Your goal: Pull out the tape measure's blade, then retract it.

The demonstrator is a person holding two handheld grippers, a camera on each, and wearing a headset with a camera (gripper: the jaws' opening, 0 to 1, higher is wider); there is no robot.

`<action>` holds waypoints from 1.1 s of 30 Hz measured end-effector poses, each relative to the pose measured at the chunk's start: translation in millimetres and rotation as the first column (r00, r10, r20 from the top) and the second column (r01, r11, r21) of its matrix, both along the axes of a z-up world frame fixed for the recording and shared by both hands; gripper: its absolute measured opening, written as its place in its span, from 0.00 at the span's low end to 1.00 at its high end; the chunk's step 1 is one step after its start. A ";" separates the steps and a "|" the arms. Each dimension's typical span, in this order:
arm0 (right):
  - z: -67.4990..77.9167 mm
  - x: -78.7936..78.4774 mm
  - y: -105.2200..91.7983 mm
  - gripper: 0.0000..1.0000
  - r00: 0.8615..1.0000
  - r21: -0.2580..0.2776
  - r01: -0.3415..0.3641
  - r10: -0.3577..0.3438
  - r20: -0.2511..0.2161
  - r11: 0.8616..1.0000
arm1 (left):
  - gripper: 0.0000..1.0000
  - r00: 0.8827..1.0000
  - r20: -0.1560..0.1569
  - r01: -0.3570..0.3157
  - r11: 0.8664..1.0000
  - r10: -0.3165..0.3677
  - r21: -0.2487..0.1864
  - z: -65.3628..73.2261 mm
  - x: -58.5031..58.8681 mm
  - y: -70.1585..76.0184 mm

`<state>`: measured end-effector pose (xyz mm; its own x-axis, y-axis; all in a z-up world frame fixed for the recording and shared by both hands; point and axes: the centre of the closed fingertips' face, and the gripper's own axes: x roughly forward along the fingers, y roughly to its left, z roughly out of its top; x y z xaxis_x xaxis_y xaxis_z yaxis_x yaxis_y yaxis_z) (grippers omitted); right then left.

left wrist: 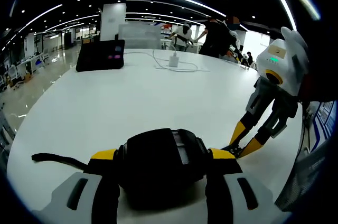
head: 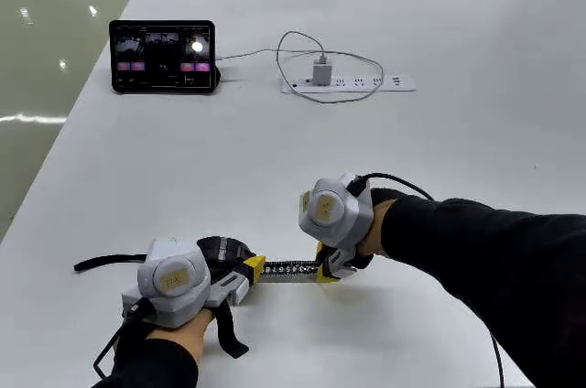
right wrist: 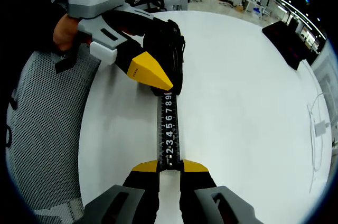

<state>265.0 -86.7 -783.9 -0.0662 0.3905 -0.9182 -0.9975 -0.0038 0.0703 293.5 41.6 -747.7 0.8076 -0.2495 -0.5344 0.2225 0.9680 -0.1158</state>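
At the near edge of the white counter (head: 275, 155), the left gripper (left wrist: 163, 155) is clamping the tape measure's black case (head: 222, 251). Its yellow-tipped jaws are pressing on either side of the case, which is sitting on the counter. A black strap (head: 105, 263) is trailing away from the case across the surface toward the person's left.

Just to the right, the right gripper (right wrist: 170, 167) is pinching the free end of the blade (right wrist: 169, 129), with its jaws closed on the blade from both sides. A short length of blade is running straight between the case's mouth and these jaws, close over the counter. In the right gripper view its printed numbers are reading from 2 up to 9. The two grippers are standing near each other, joined by that stretch of blade, with dark sleeves reaching in behind them.

Toward the far side of the counter, well apart from the work, a tablet (head: 164, 56) is standing with its screen lit. Beside it a white power strip (head: 348, 83) is lying with a charger (head: 321, 71) plugged in and a thin cable looping around it.
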 end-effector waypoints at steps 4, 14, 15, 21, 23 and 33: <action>0.7 -0.1 1.4 0.10 1.000 0.010 0.005 -0.005 -0.007 1.000 | 0.61 1.000 -0.002 0.001 1.000 -0.001 0.001 -0.1 -0.1 -1.1; 0.9 0.3 5.9 0.10 1.000 0.026 0.010 -0.010 -0.005 1.000 | 0.61 1.000 -0.007 0.001 1.000 -0.001 -0.008 -0.3 -0.1 -1.3; 0.8 0.3 6.4 0.10 1.000 0.028 0.010 -0.010 -0.005 1.000 | 0.61 1.000 -0.008 0.001 1.000 -0.001 -0.009 -0.3 -0.1 -1.3; 1.4 -0.2 10.2 0.10 1.000 0.033 0.007 -0.007 -0.004 0.999 | 0.61 1.000 -0.009 0.000 1.000 0.000 -0.012 -0.3 0.5 -1.1; 1.5 -0.1 11.3 0.10 1.000 0.037 0.009 -0.009 -0.004 0.999 | 0.61 1.000 -0.009 -0.001 1.000 0.001 -0.014 -0.5 0.8 -1.0; 1.7 -0.3 17.6 0.10 1.000 0.055 0.025 -0.024 -0.015 0.998 | 0.61 1.000 -0.009 -0.001 1.000 0.001 -0.021 -0.4 1.0 -0.6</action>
